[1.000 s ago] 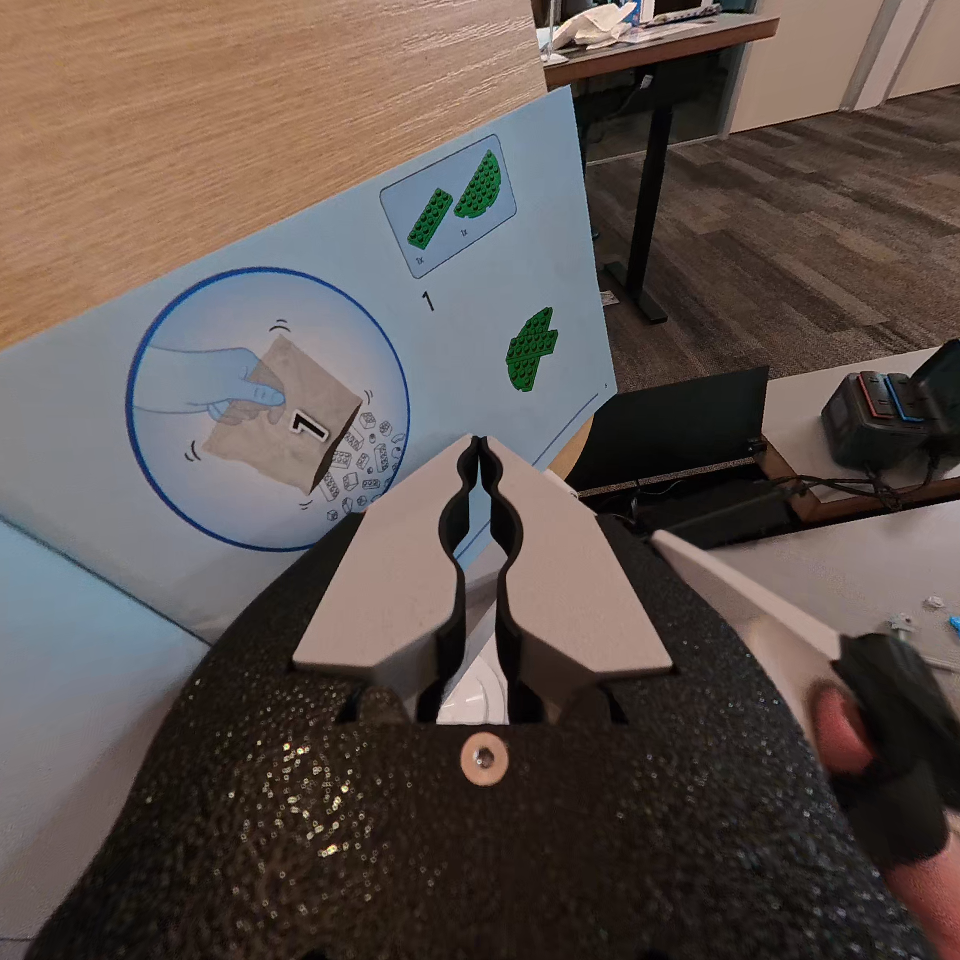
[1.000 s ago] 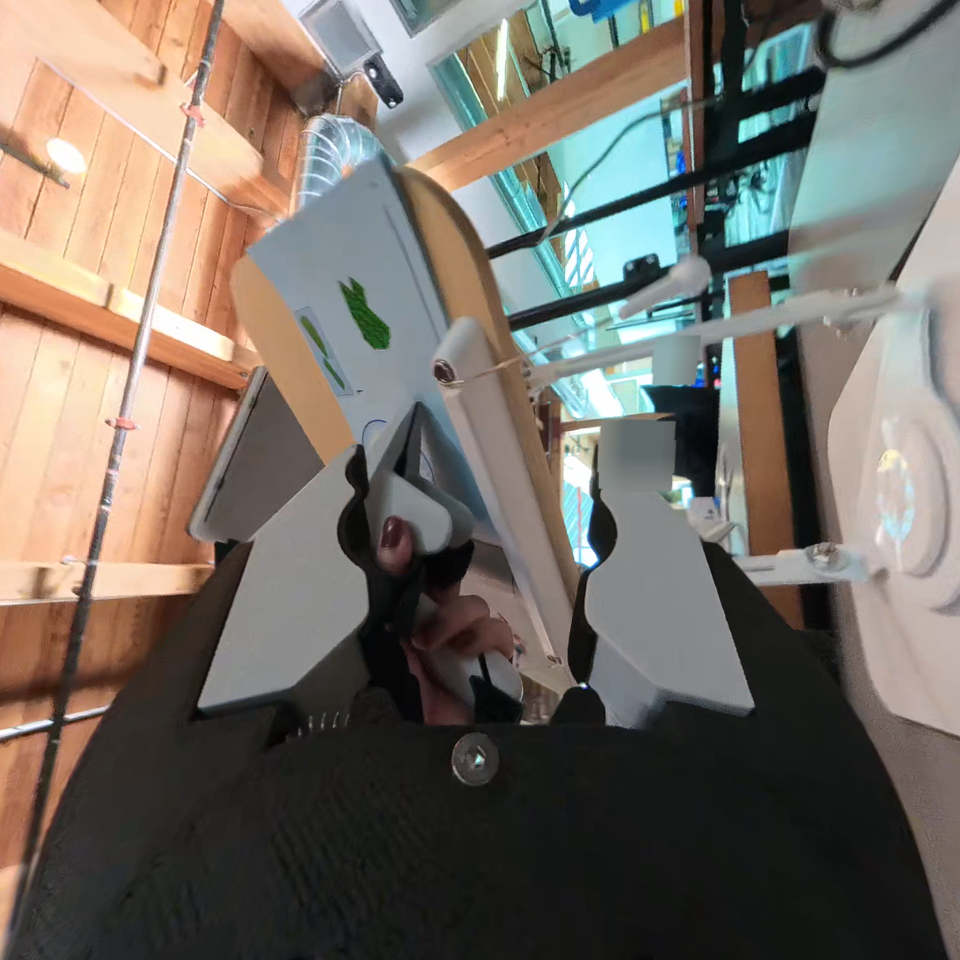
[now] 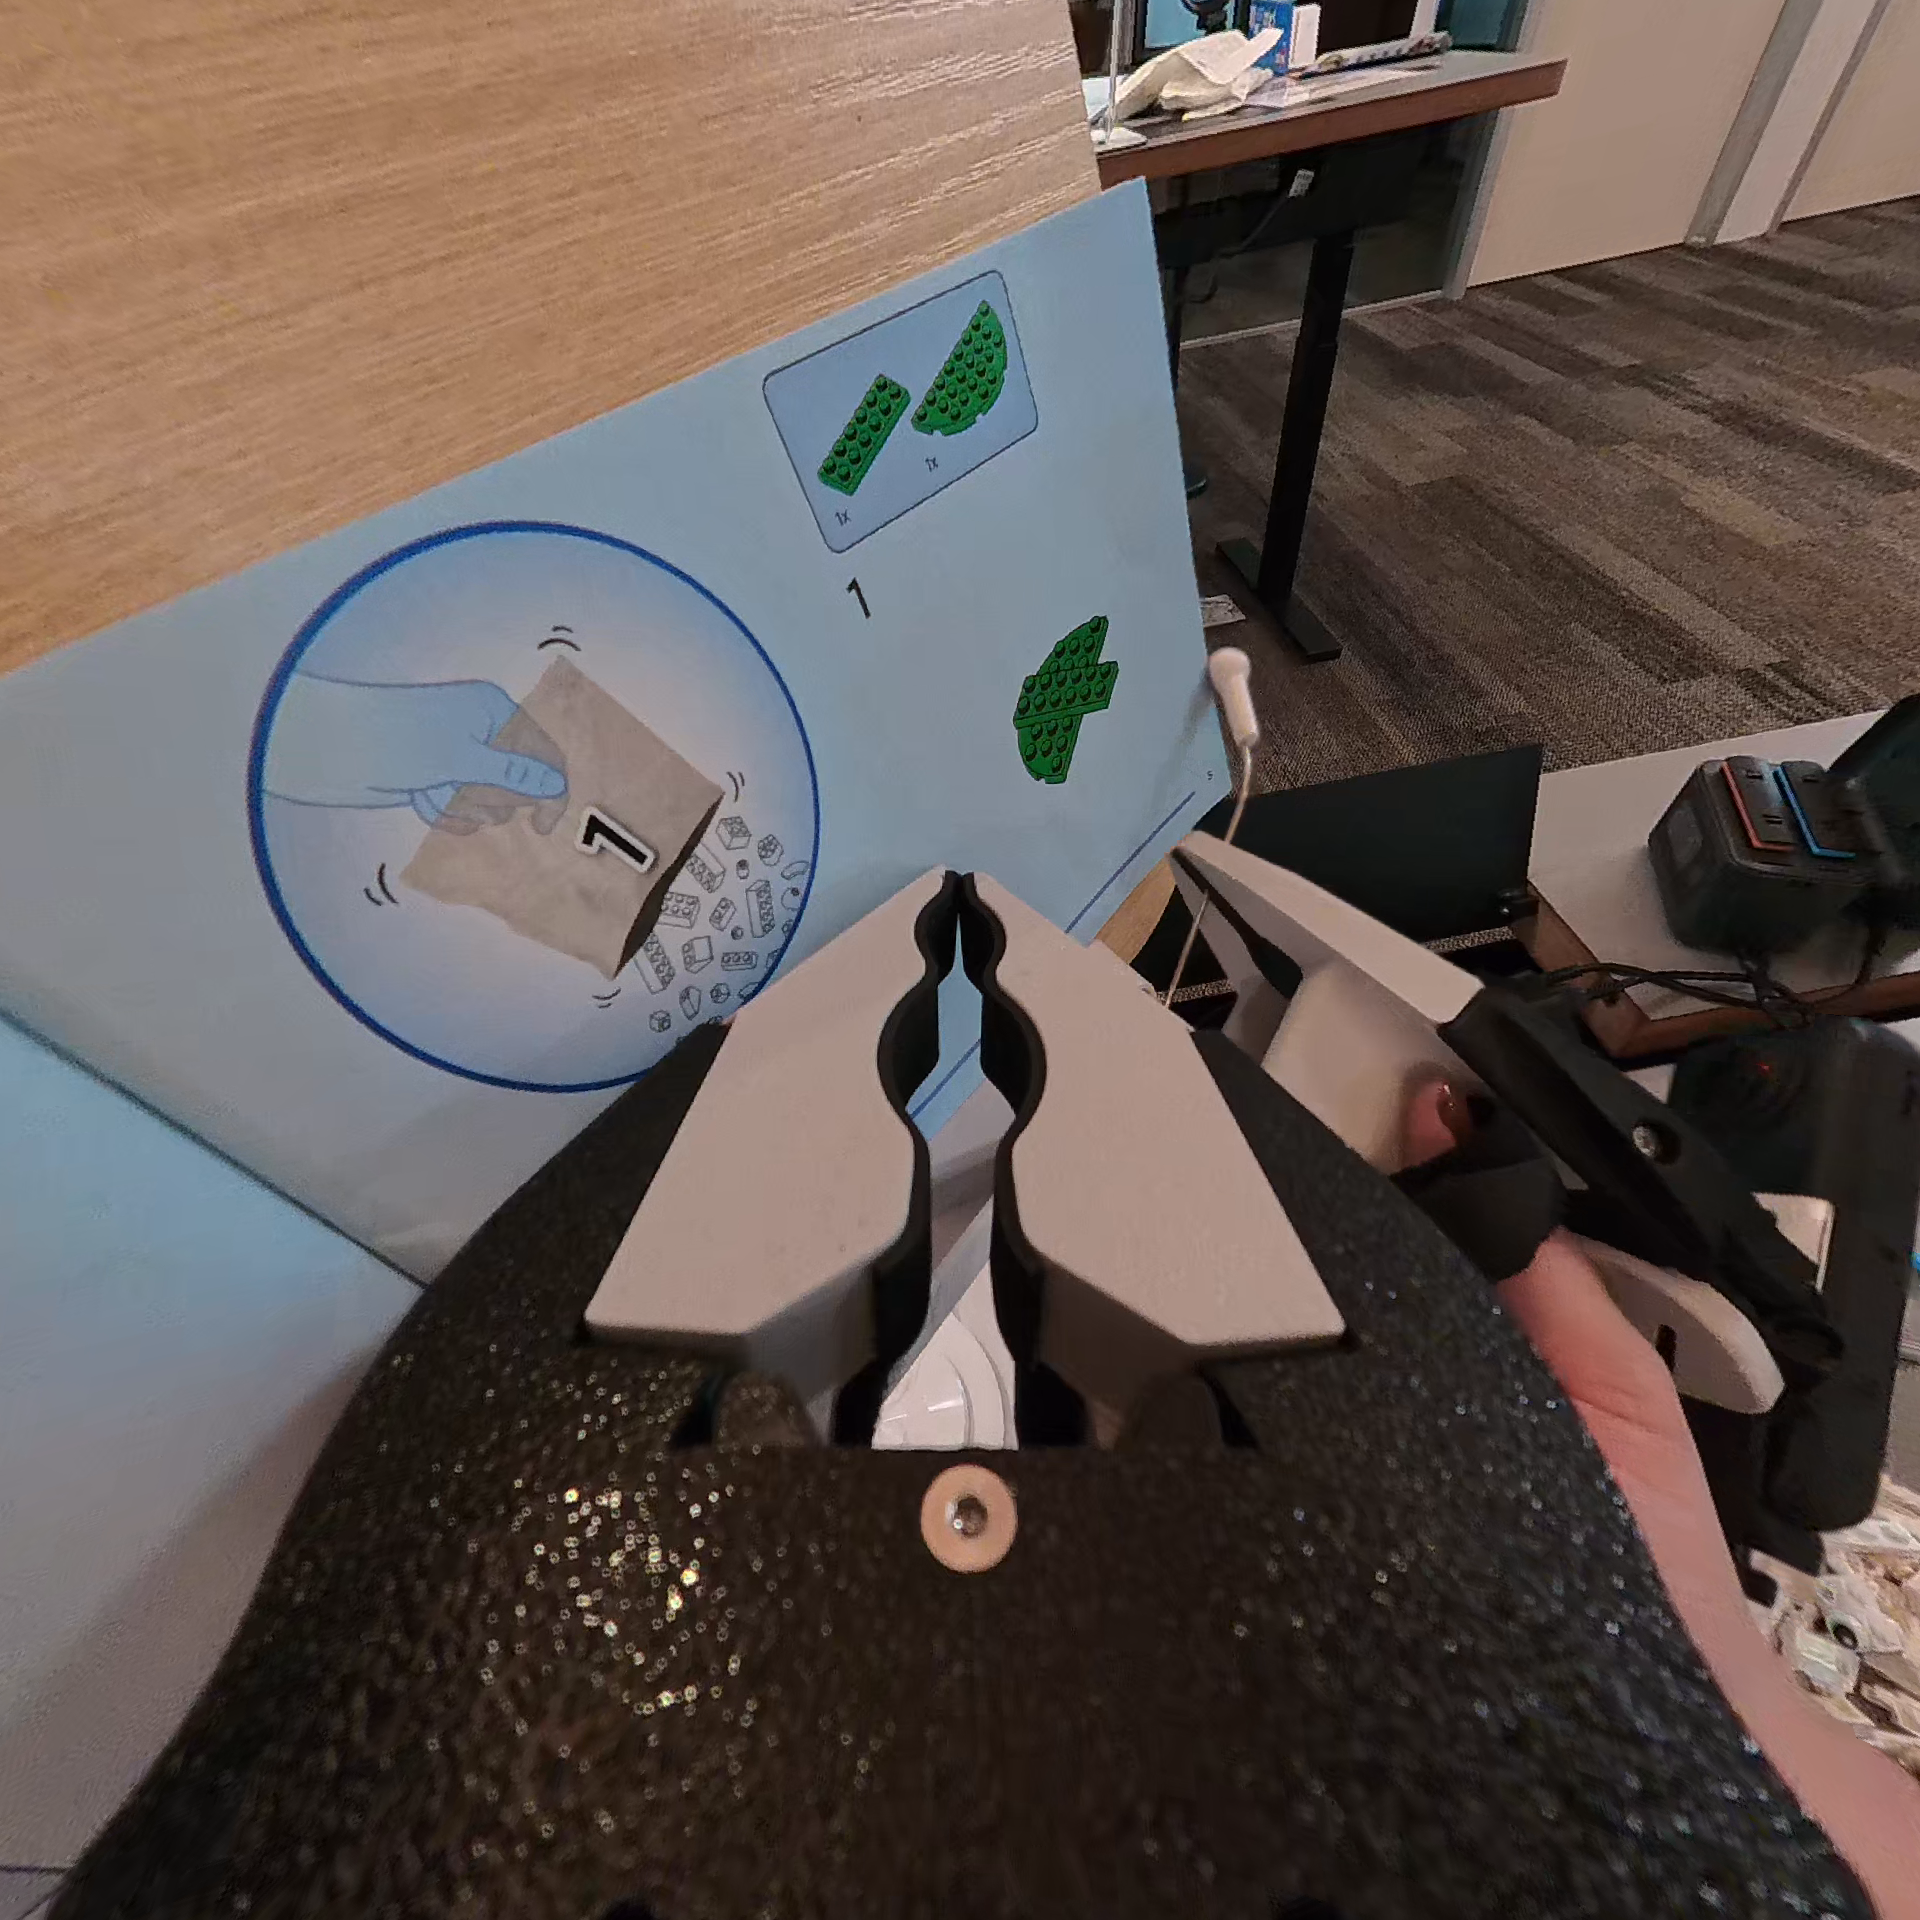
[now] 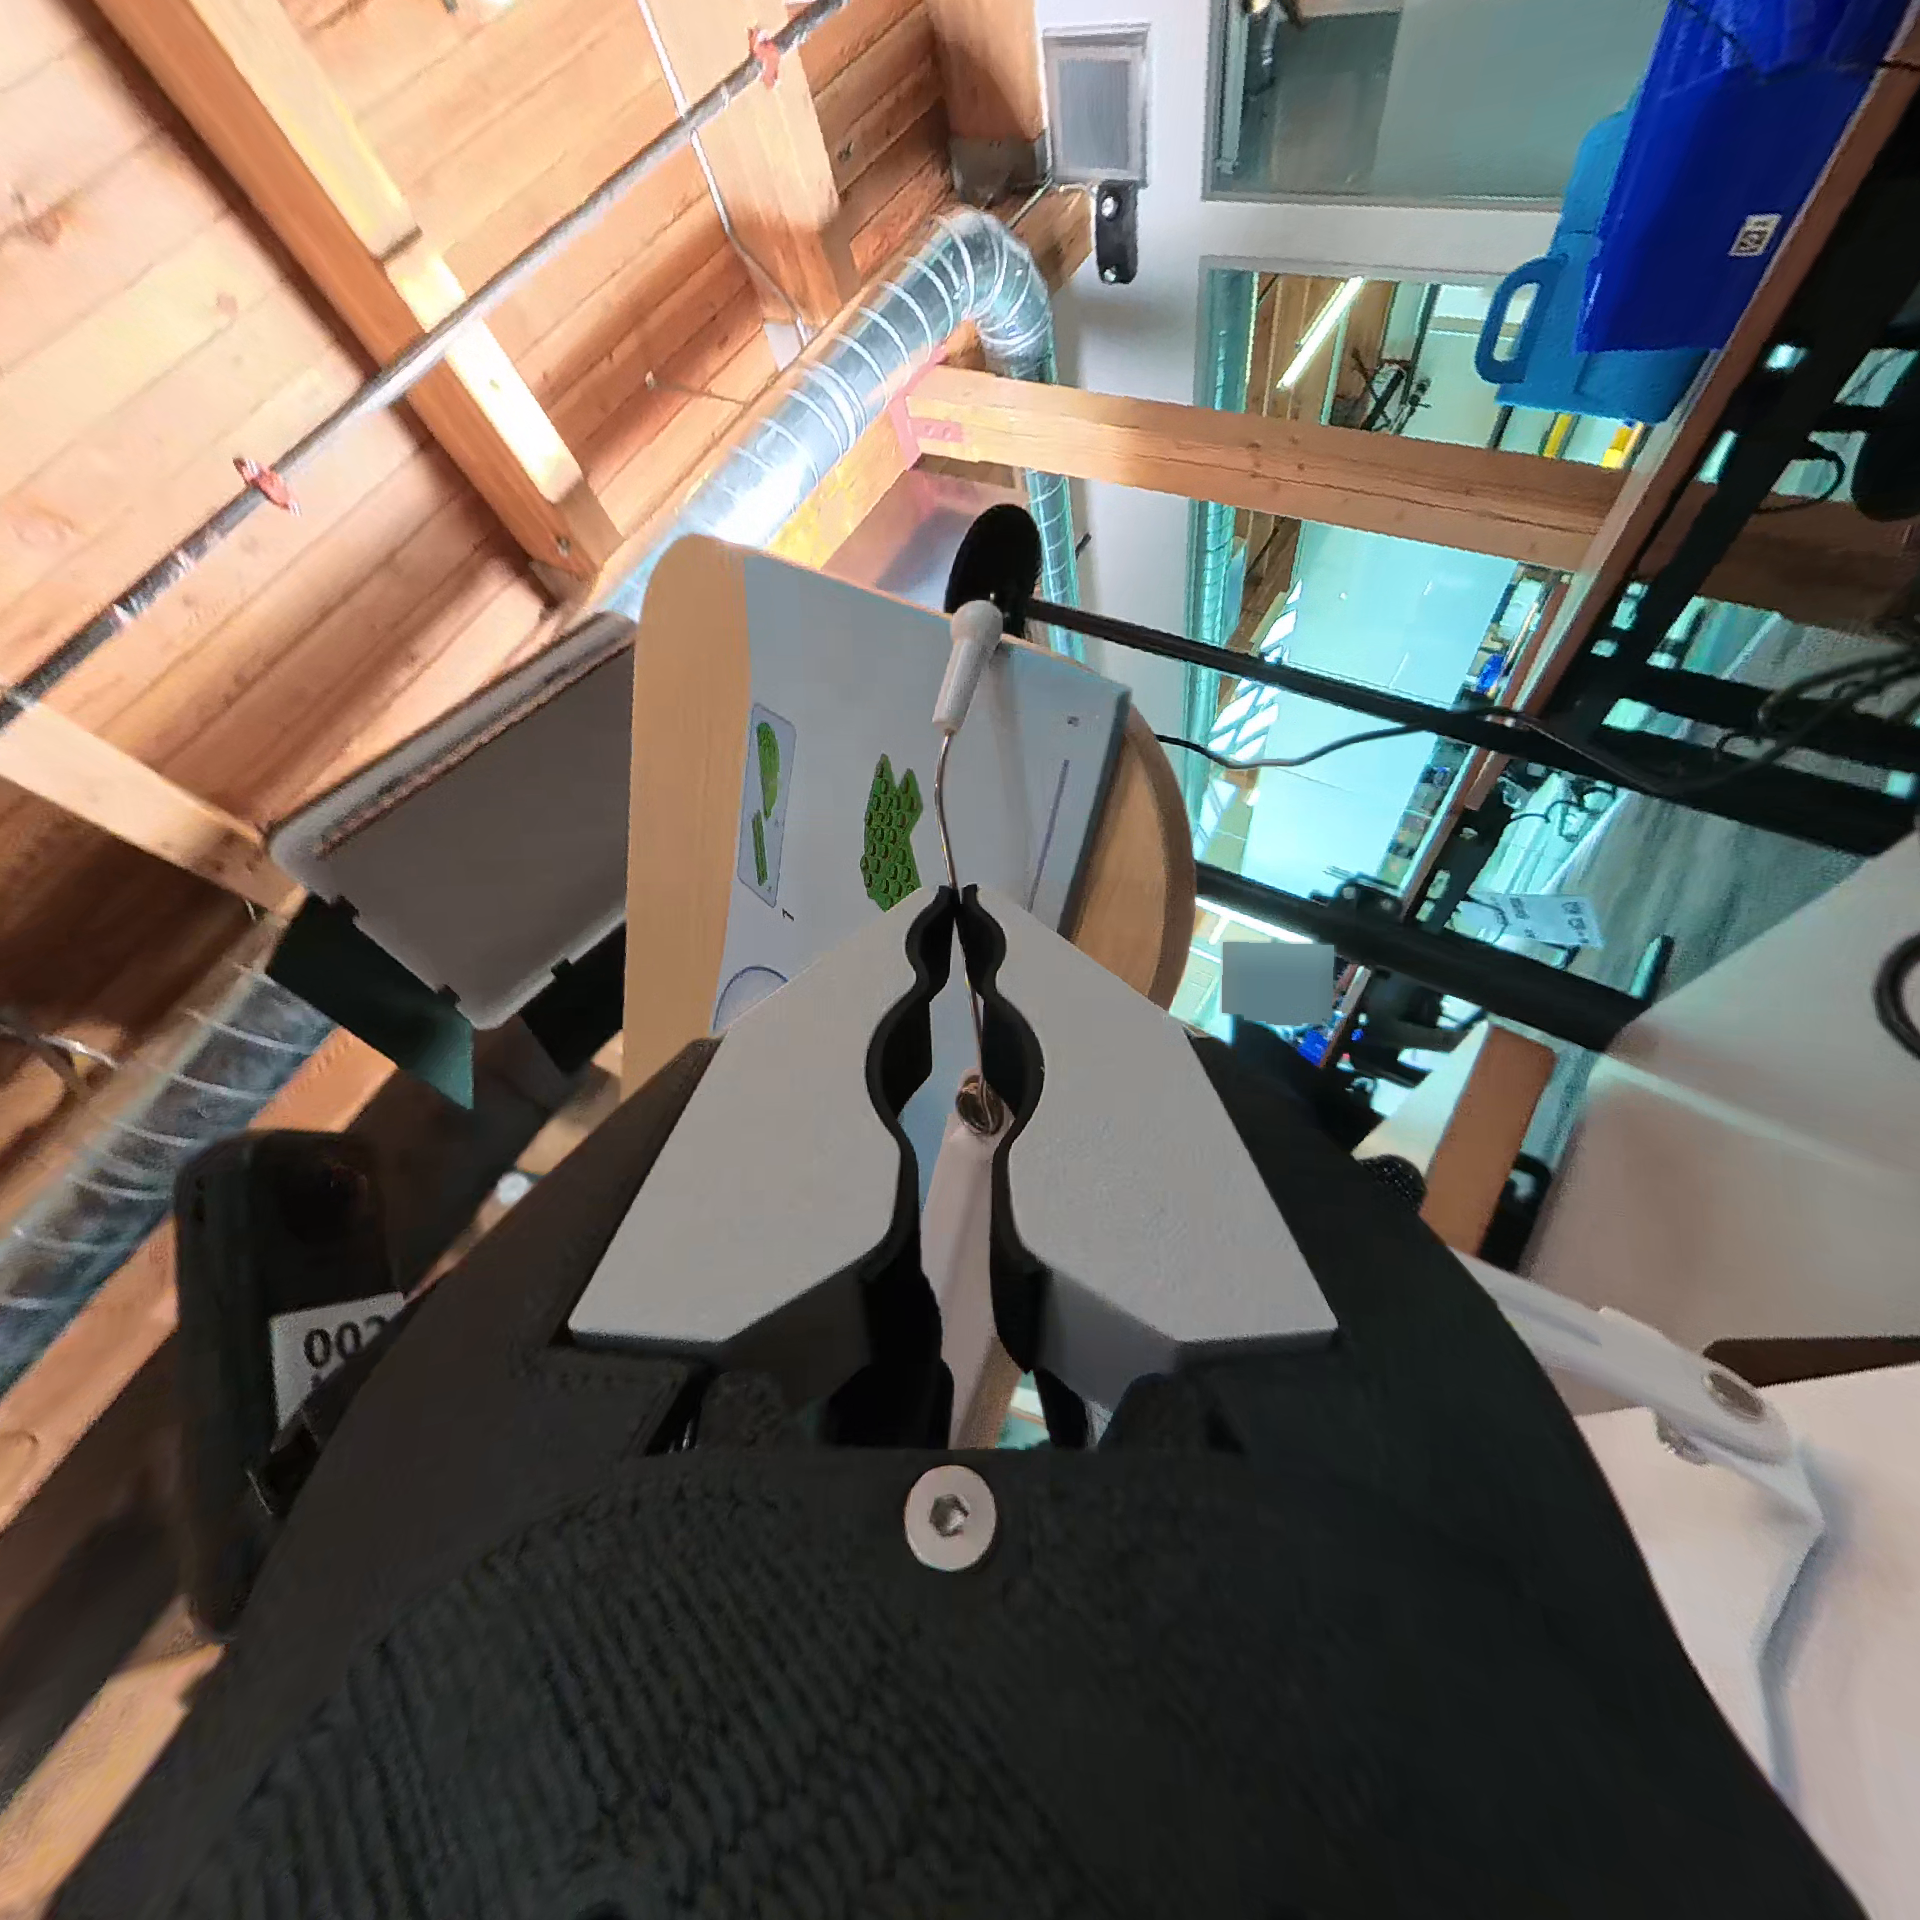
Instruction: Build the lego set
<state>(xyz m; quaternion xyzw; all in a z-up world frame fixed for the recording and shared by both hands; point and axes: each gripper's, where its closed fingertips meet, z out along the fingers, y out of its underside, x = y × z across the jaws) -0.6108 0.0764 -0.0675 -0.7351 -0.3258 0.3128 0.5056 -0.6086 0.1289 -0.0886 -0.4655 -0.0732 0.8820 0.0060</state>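
Note:
A light blue instruction page [image 3: 665, 582] with green brick drawings leans on a wooden board [image 3: 416, 229]. My left gripper [image 3: 957, 885] is shut just in front of the page's lower edge; I see nothing between its pads. My right gripper [image 4: 956, 900] is shut on a thin metal wire [image 4: 943, 810] with a white cap [image 4: 966, 665], which rises from a white arm [image 4: 961, 1226] between its fingers. The wire stands in front of the page's [image 4: 997, 790] right part. In the left wrist view the right gripper [image 3: 1190, 860] sits at the page's lower right corner, with the wire's cap [image 3: 1233, 694] above it.
A hand [image 3: 1621, 1403] holds the right gripper. A black device with red and blue stripes [image 3: 1766, 852] and cables lie on the table at the right. A black panel [image 3: 1392, 831] stands behind. A desk with black legs [image 3: 1320, 312] is farther back. A grey panel [image 4: 457, 831] stands left of the board. The gap from one gripper's tips to the other's is roughly 6 cm.
My right gripper was open around the white arm; now it has shut on the wire and shows more fully in the left wrist view. My left gripper stays shut in place.

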